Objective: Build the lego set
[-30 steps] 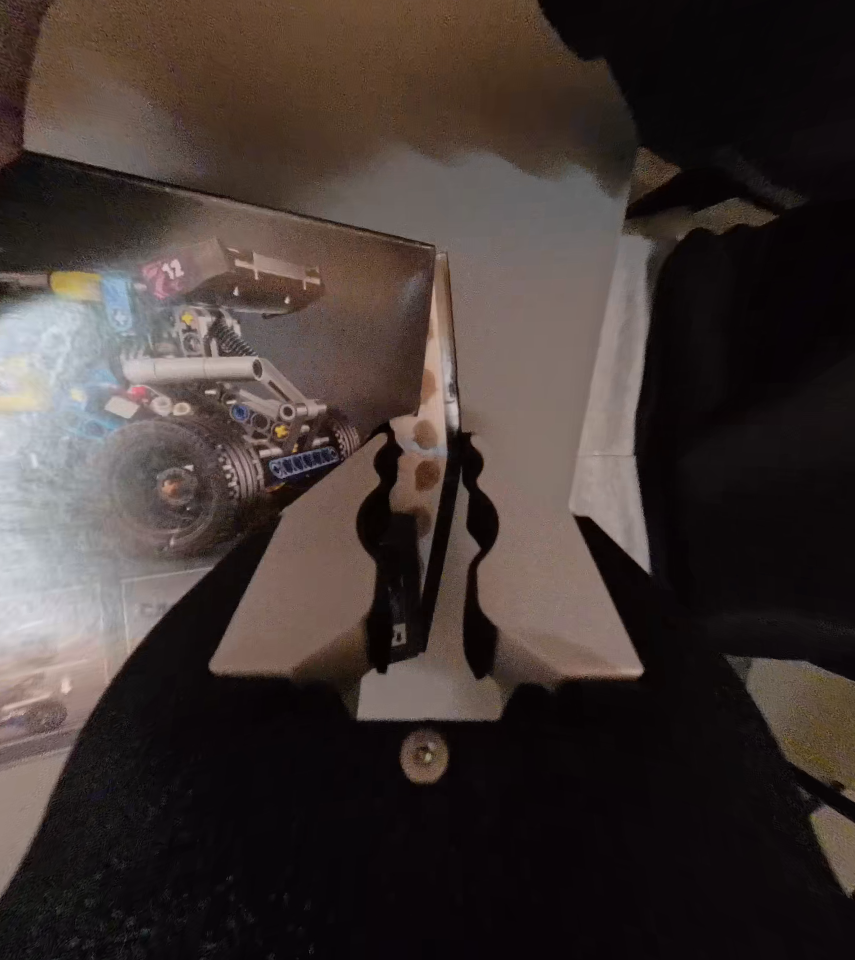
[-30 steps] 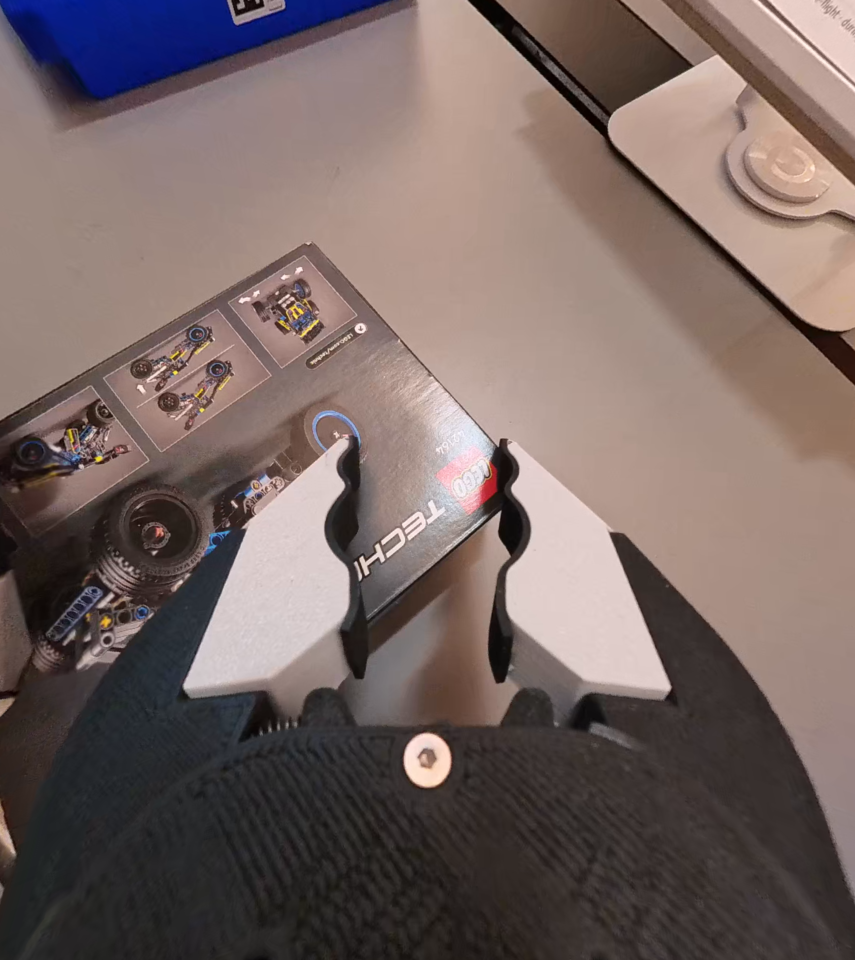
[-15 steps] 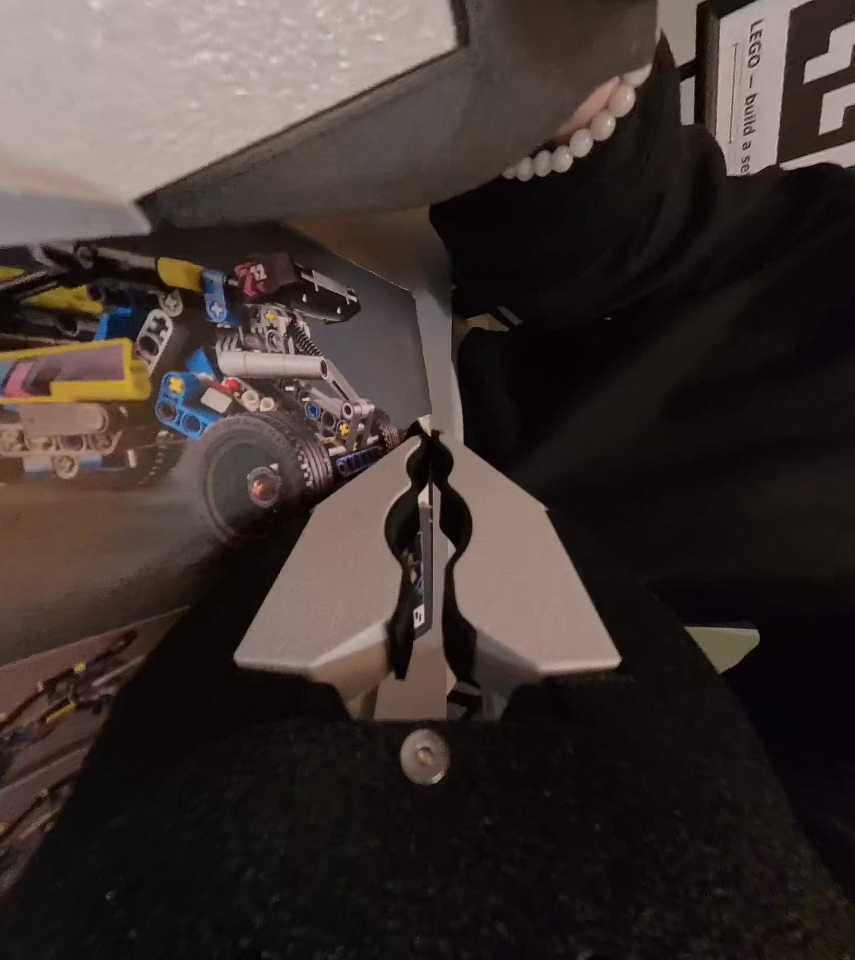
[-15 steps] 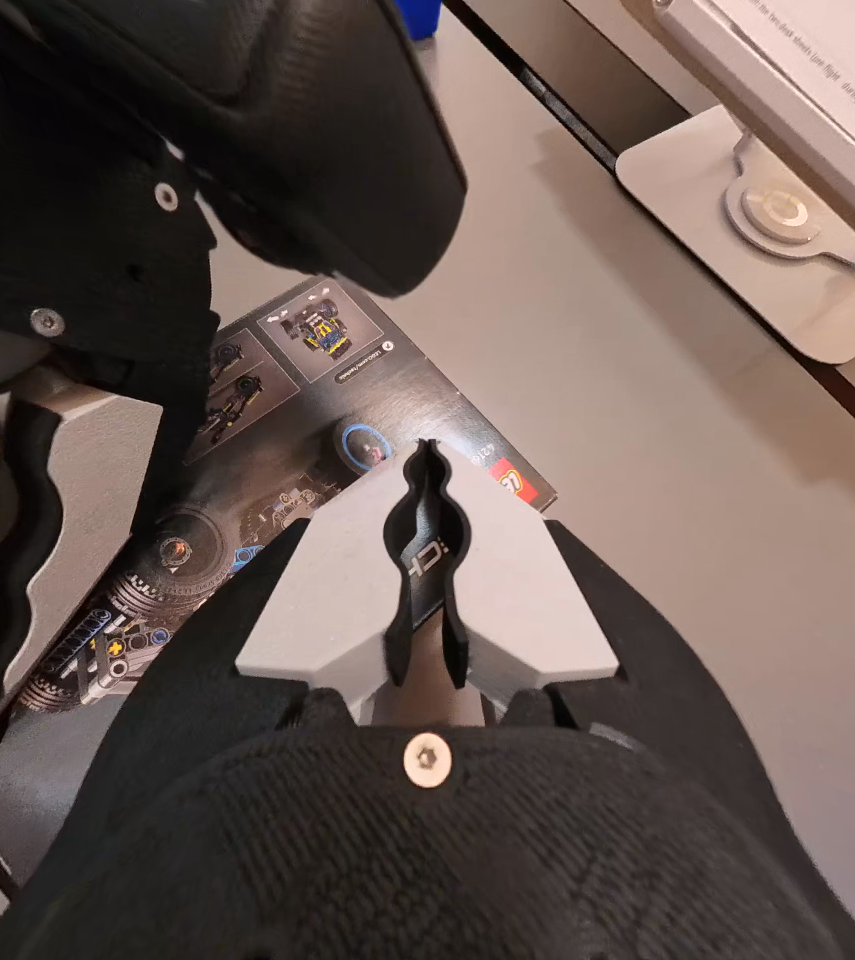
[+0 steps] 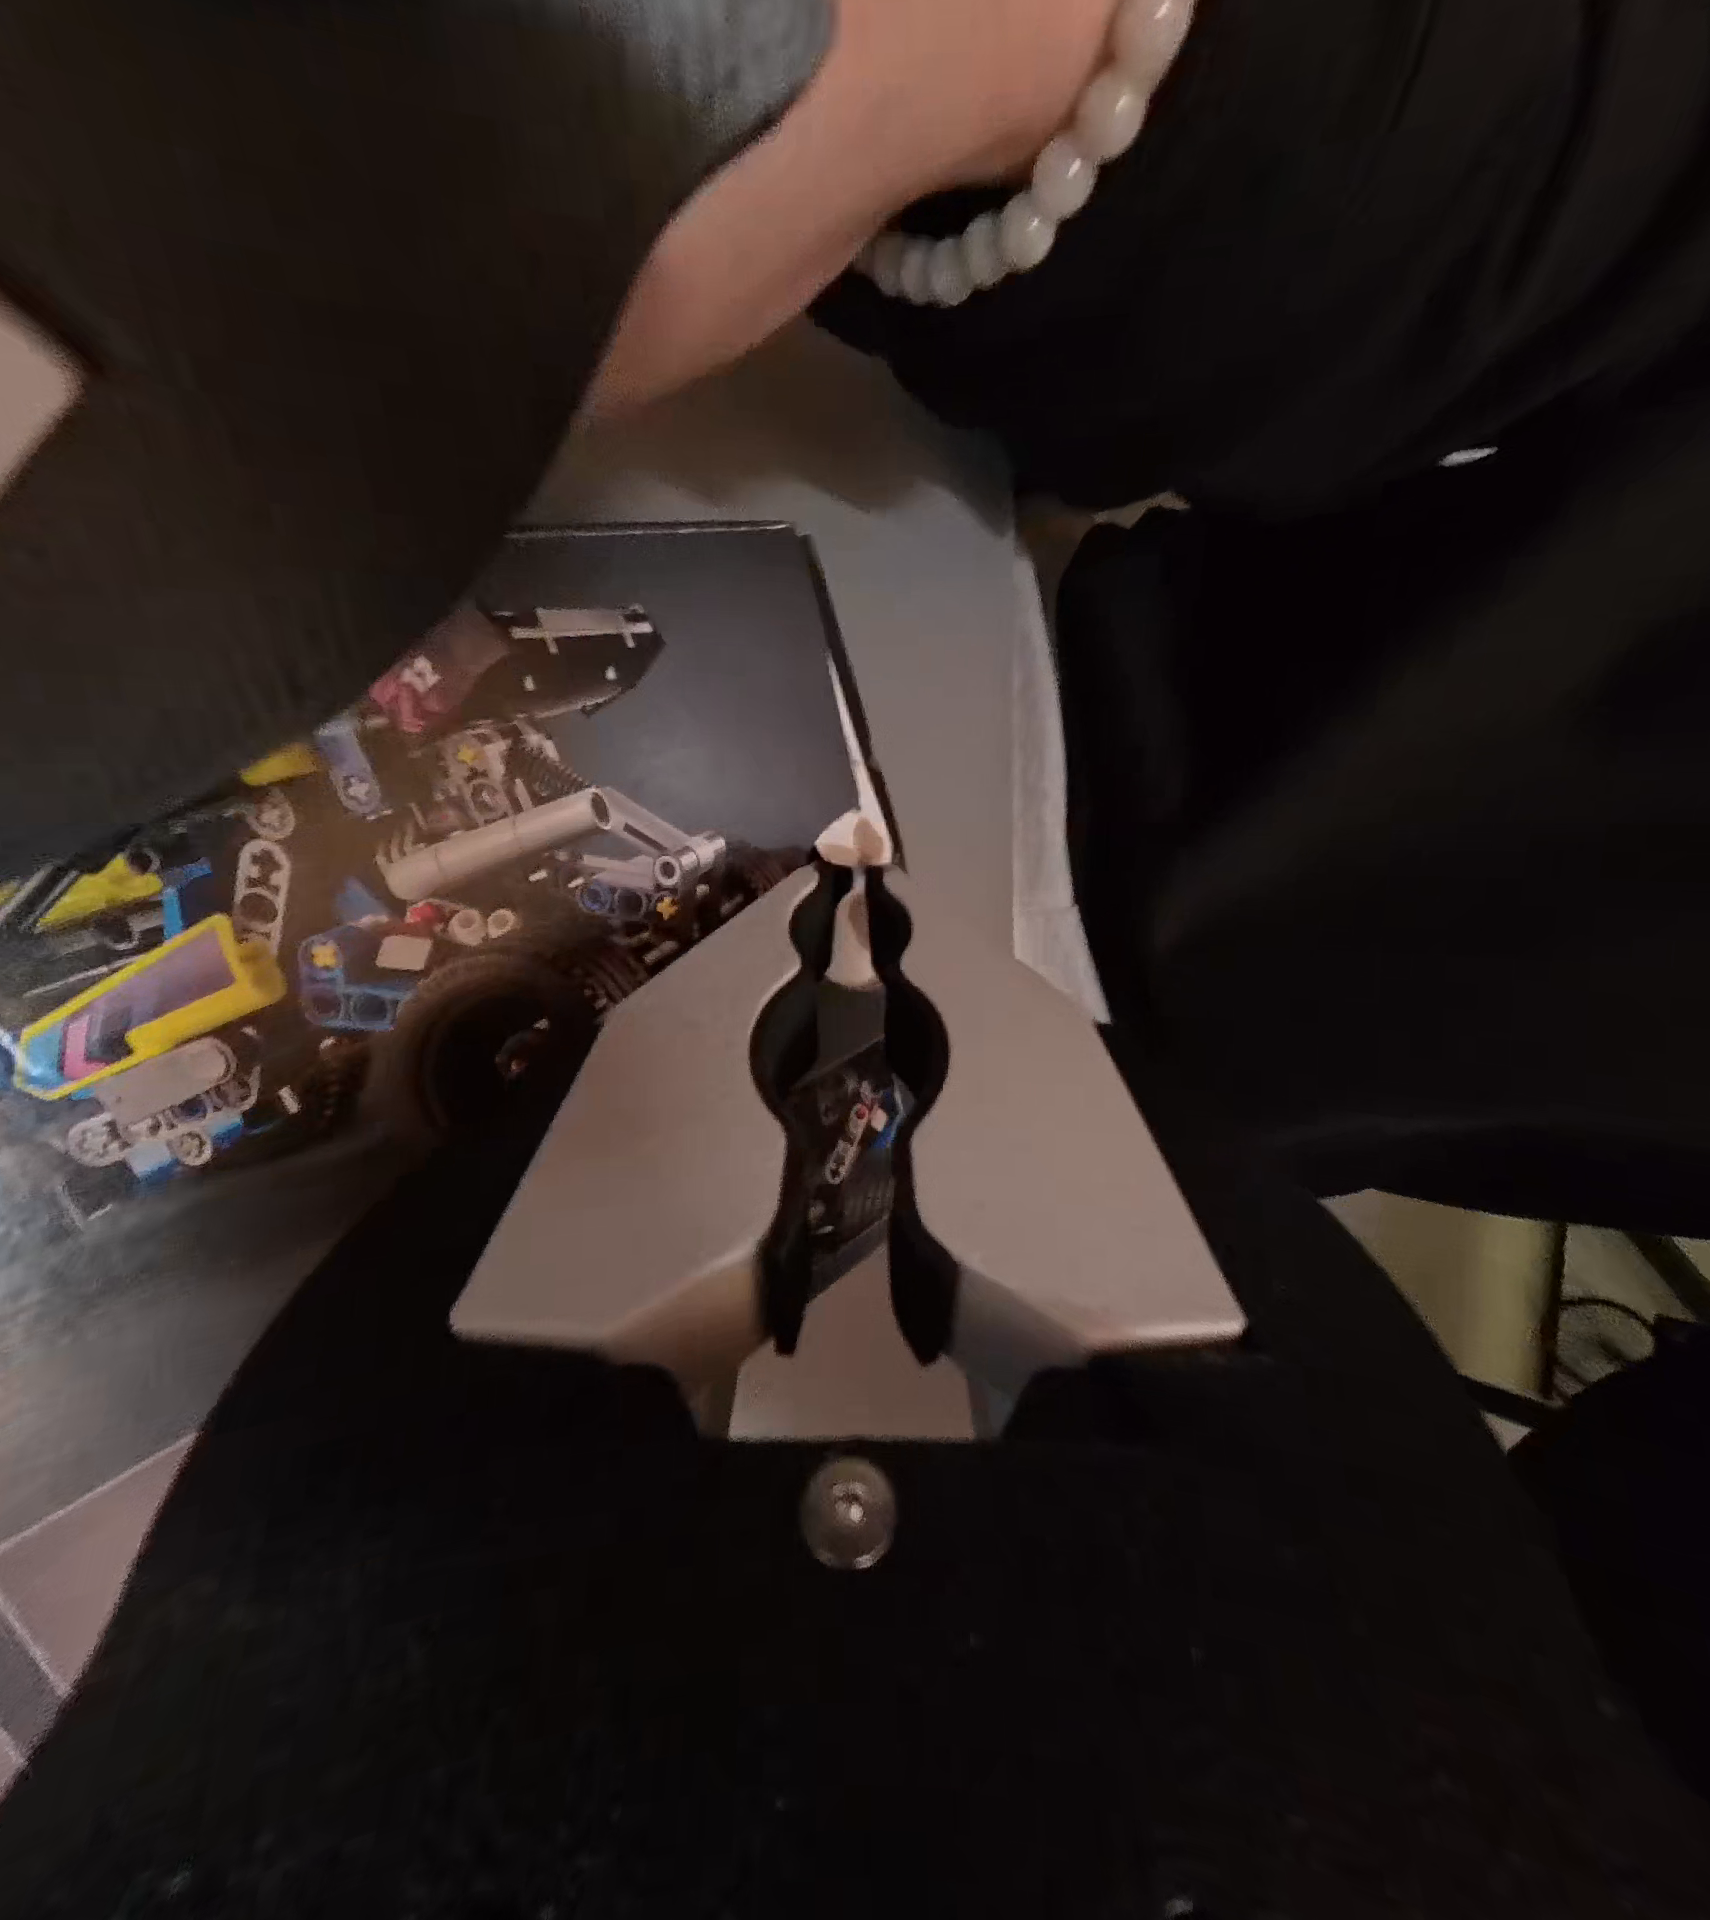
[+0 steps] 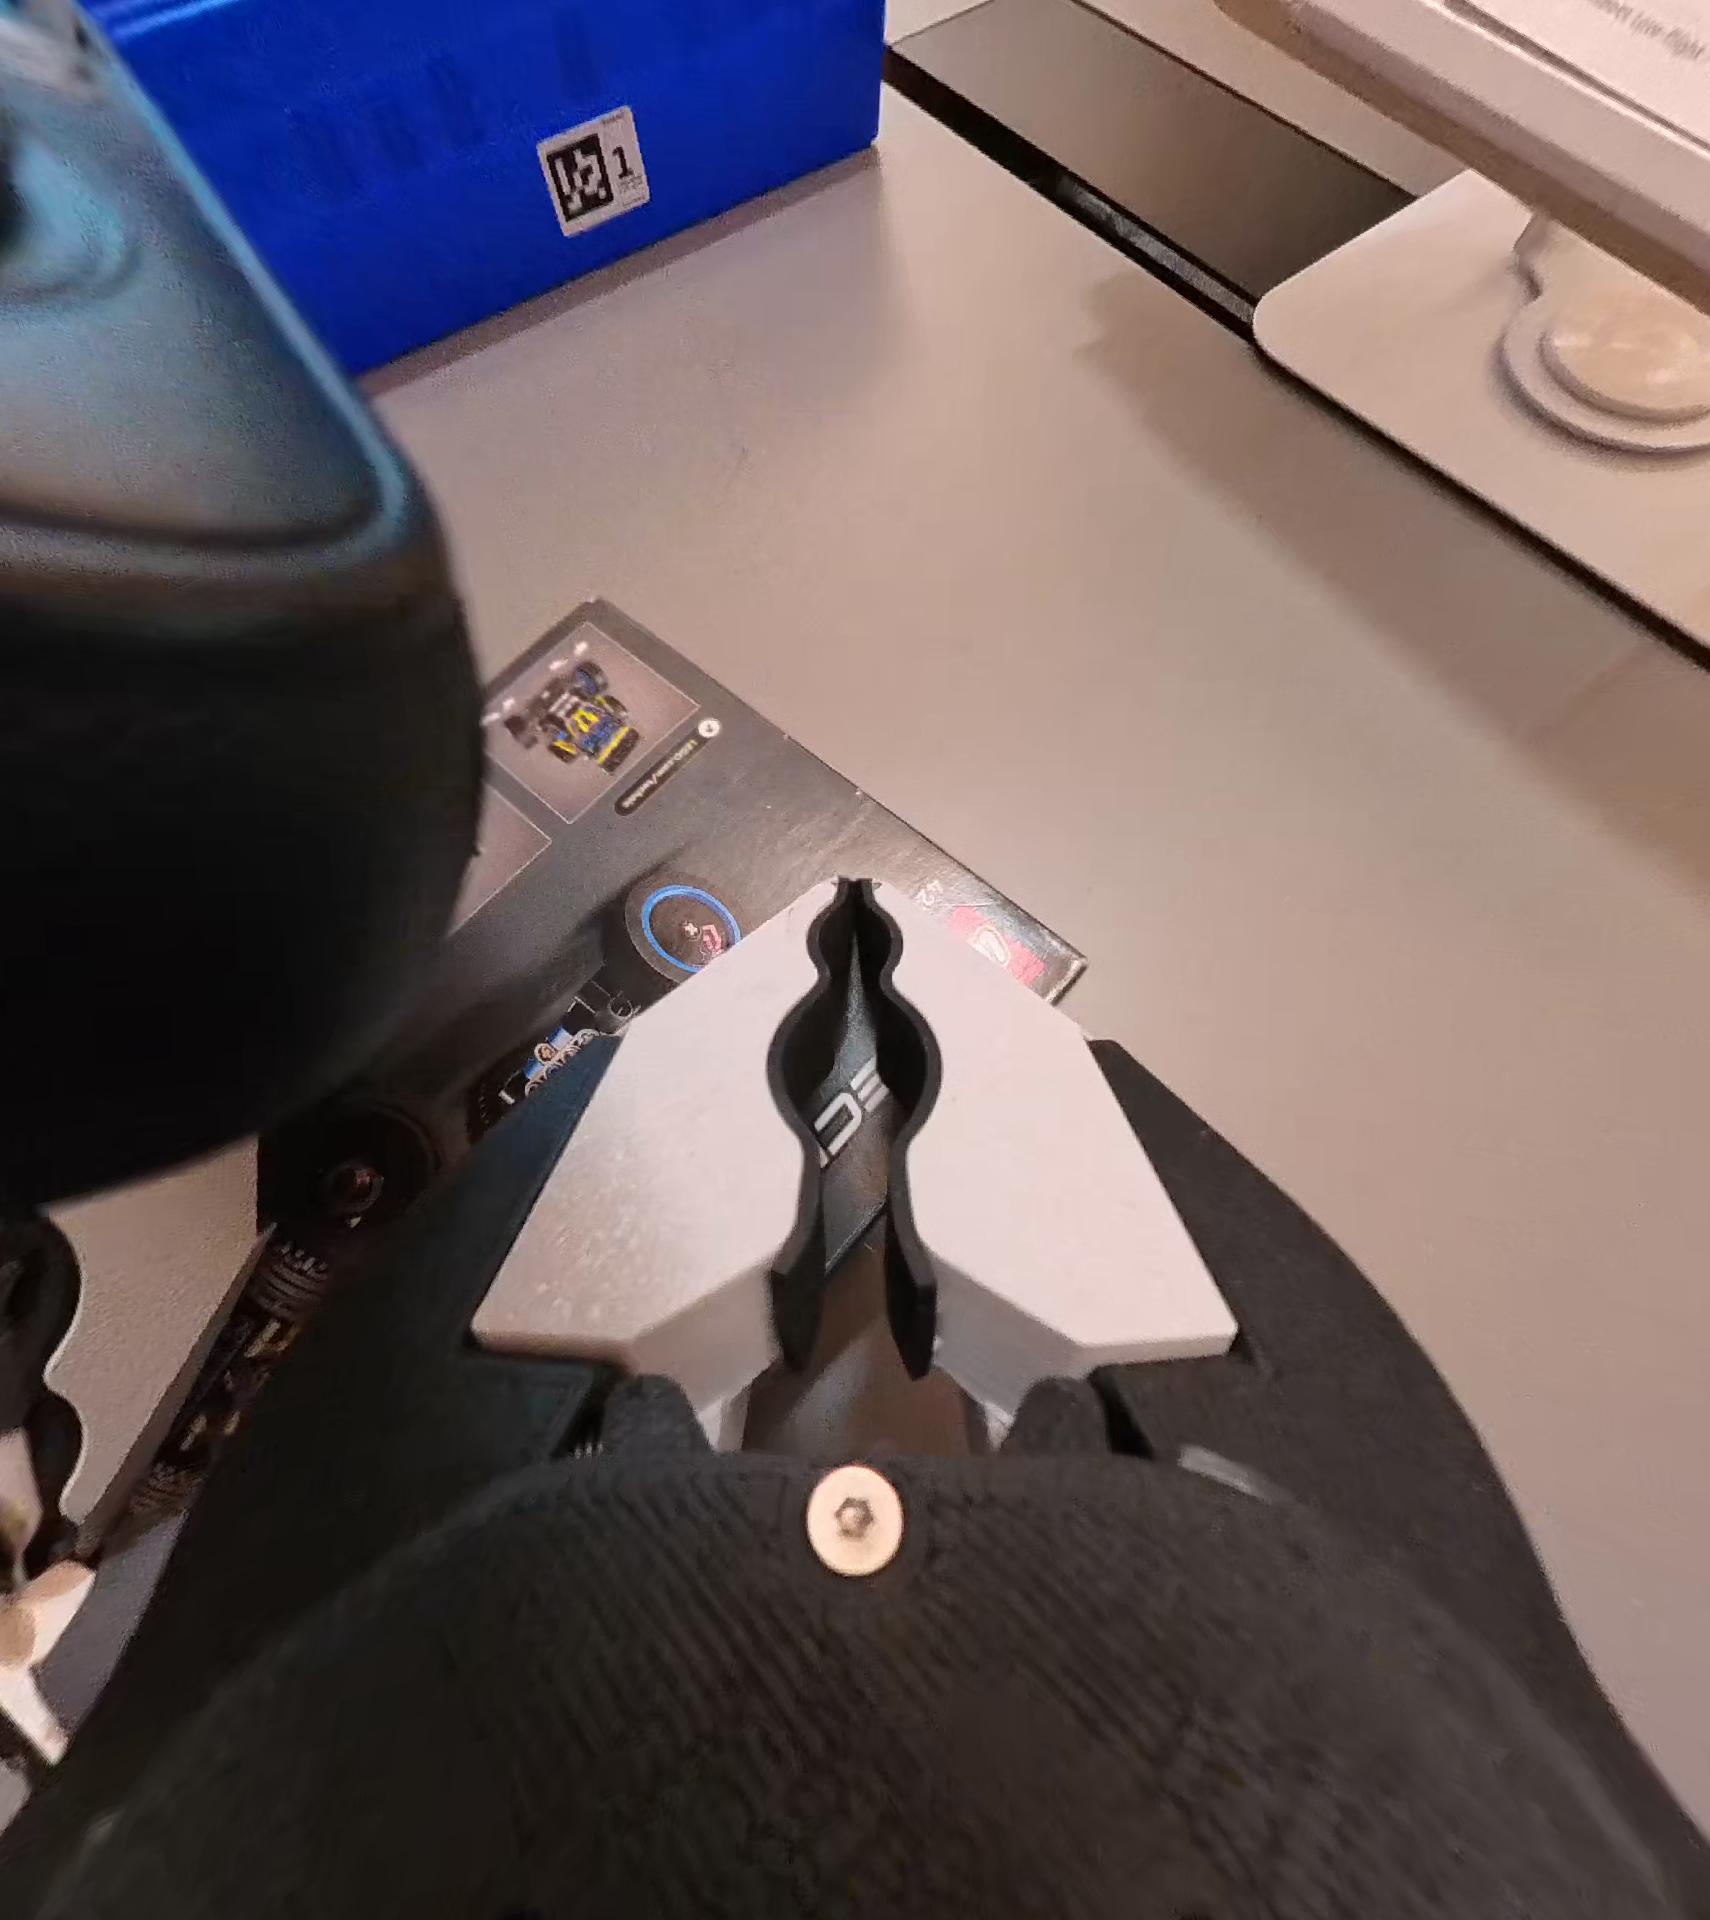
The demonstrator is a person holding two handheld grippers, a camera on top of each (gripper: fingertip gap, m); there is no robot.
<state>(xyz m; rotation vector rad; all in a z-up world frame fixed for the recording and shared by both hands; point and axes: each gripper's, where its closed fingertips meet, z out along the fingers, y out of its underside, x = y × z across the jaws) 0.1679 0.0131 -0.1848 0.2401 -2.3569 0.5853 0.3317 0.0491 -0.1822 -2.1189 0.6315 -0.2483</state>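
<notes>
The black lego box [image 5: 705, 727], printed with a buggy picture, lies on the grey table [image 6: 1246, 935]. My left gripper [image 5: 846, 883] is shut on the box's end flap at one corner. My right gripper [image 6: 856, 894] is shut on the box's edge [image 6: 778, 821] near another corner. In the right wrist view the left gripper's black body [image 6: 155, 727] fills the upper left, and its fingers [image 6: 9, 1486] show at the lower left. In the left wrist view the right gripper's dark body [image 5: 259, 364] hides the box's far part.
A blue bin [image 6: 477, 135] with a square tag stands at the back of the table. A white monitor stand base [image 6: 1557, 395] sits at the back right. A wrist with a white bead bracelet [image 5: 1027, 197] and a person's black clothing [image 5: 1453, 831] are close on the right.
My right gripper was open around the box corner and has shut on its edge. My left gripper has stayed shut on the flap. The two grippers have come close together over the box.
</notes>
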